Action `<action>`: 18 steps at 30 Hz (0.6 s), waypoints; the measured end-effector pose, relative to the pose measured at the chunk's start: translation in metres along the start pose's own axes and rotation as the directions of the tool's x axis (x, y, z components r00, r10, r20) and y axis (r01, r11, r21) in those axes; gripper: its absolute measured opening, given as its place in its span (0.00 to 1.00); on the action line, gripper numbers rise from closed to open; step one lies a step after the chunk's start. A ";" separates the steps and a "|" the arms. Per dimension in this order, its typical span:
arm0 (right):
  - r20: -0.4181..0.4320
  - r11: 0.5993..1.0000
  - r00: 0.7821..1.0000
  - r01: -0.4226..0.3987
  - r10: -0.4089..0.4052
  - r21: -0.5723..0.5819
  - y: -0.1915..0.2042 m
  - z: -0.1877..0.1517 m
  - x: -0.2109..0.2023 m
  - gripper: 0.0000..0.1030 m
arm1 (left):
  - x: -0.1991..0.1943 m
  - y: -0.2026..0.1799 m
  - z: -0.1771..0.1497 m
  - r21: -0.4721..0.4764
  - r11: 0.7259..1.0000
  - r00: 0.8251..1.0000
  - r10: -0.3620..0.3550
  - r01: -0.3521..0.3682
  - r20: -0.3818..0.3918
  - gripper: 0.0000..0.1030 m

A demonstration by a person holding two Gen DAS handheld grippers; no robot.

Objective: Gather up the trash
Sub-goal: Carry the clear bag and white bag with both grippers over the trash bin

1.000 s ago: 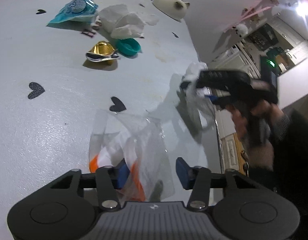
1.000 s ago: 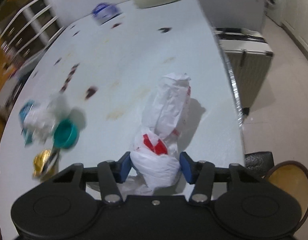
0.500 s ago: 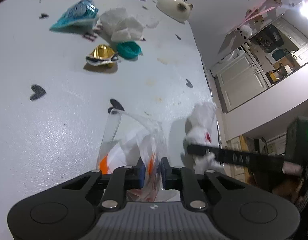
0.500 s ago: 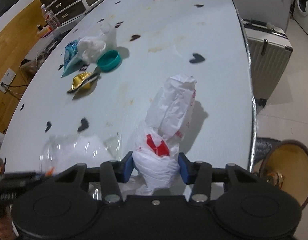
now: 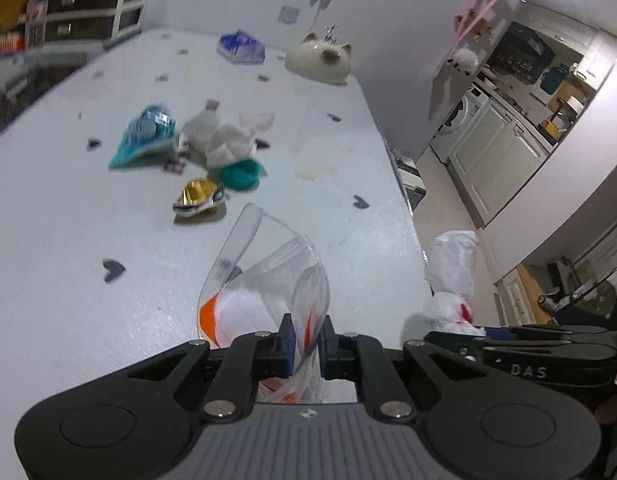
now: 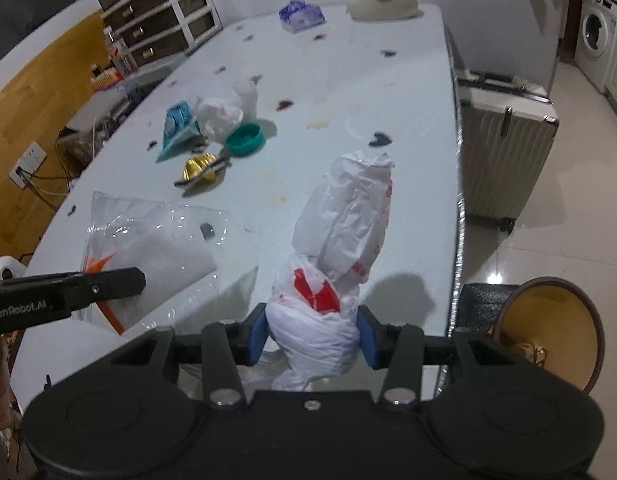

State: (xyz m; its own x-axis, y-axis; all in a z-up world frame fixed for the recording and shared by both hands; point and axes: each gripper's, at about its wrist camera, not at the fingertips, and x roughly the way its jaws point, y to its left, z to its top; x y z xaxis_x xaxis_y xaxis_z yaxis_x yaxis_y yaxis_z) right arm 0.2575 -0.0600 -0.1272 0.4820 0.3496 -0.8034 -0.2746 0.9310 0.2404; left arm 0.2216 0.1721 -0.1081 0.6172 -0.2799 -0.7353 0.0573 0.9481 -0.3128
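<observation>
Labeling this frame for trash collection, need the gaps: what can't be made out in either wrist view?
- Clear bag, left wrist view: lower end hidden behind the left gripper; contents read only as white and orange.
- White plastic bag, right wrist view: contents hidden by its opaque wrap; its bottom sits behind the right gripper.
- Teal packet and crumpled tissue, left wrist view: motion blurred, print unreadable.
- Yellow-lined basket, right wrist view: half hidden by the table edge.

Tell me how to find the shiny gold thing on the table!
Start at the big pale table and look at the little pile of trash near its middle. In front of the round teal lid and the blue-green packet lies a small crumpled wrapper. It is the only shiny gold thing there; its neighbours are teal, blue or white.
</observation>
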 end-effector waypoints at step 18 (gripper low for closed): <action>0.148 0.998 0.987 0.064 -0.063 -0.003 -0.001 -0.023 -0.076 0.46 | -0.046 -0.049 -0.017 0.128 0.985 0.992 0.106 -0.115 0.071 0.11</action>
State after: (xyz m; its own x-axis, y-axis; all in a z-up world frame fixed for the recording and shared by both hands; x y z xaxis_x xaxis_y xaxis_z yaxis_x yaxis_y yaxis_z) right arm 0.2020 -0.0899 -0.0784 0.6164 0.3017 -0.7273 -0.2452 0.9513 0.1868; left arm 0.1767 0.1359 -0.0689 0.6742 -0.1659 -0.7196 0.0856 0.9854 -0.1469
